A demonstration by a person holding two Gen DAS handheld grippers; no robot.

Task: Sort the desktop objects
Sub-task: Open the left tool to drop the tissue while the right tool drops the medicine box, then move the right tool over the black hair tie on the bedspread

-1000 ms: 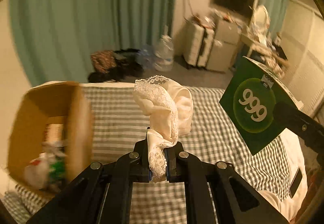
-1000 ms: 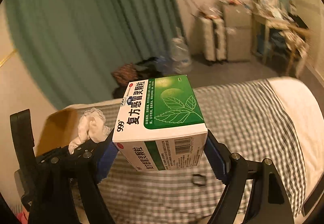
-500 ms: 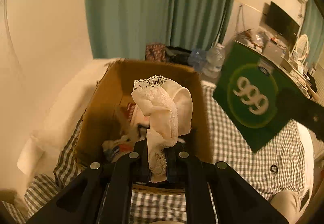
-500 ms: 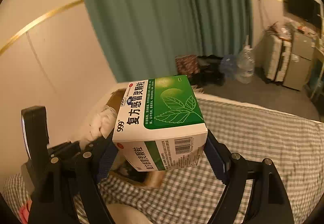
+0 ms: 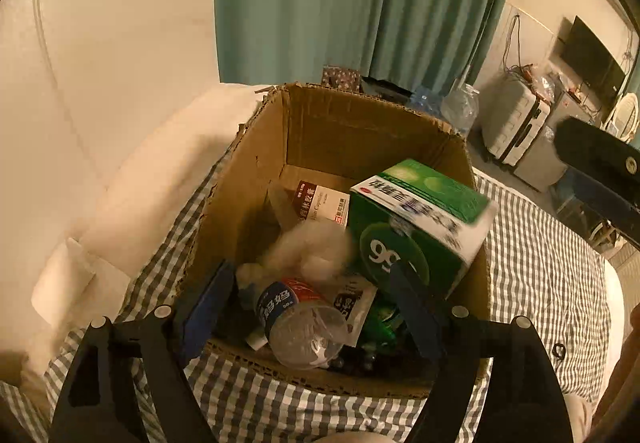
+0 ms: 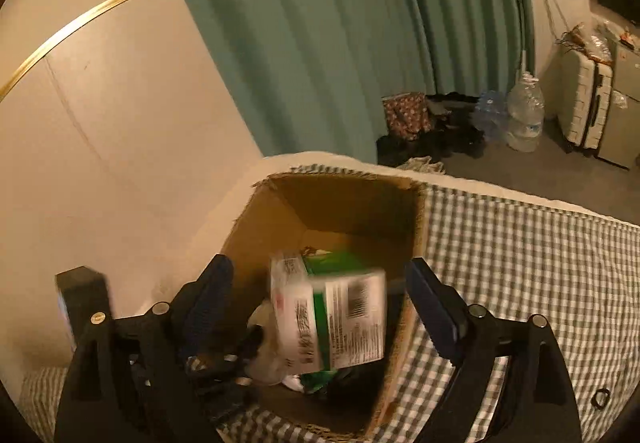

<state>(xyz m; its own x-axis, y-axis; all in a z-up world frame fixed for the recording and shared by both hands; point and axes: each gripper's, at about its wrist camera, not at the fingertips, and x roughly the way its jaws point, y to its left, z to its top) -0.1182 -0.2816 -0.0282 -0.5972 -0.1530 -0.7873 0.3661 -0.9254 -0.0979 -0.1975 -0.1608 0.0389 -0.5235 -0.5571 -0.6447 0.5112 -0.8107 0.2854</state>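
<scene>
Both grippers just let go over the cardboard box [image 5: 256, 171]. A second ago the left gripper [image 5: 308, 307] was clamped on a cream lace cloth and the right gripper [image 6: 316, 307] was squeezing a green-and-white medicine box, both out over the checked bedspread [image 5: 540, 255]. Now both hang above the box, tilted down into it.

Left gripper: jaws opening, wide apart, nothing between the pads. The lace cloth [image 5: 308, 247] is a blurred pale lump inside the box, mid-drop or just landed among the contents, near the box's middle.

Right gripper: jaws opening, pads clear of the medicine box [image 6: 332, 319], which is blurred and tipped, falling free between the fingers. In the left view it sits at the box's right wall, still partly above the rim [image 5: 420, 227].

Already in the box: a clear plastic bottle [image 5: 300, 319] at the near wall, a red-and-white carton [image 5: 320, 203] toward the far wall, other small packets too dim to name.

Meaning for the task: two items count as sorted once they settle. The medicine box is close to the right rim, so it could catch there; cannot tell yet. Both tools are free for the next pickup.
</scene>
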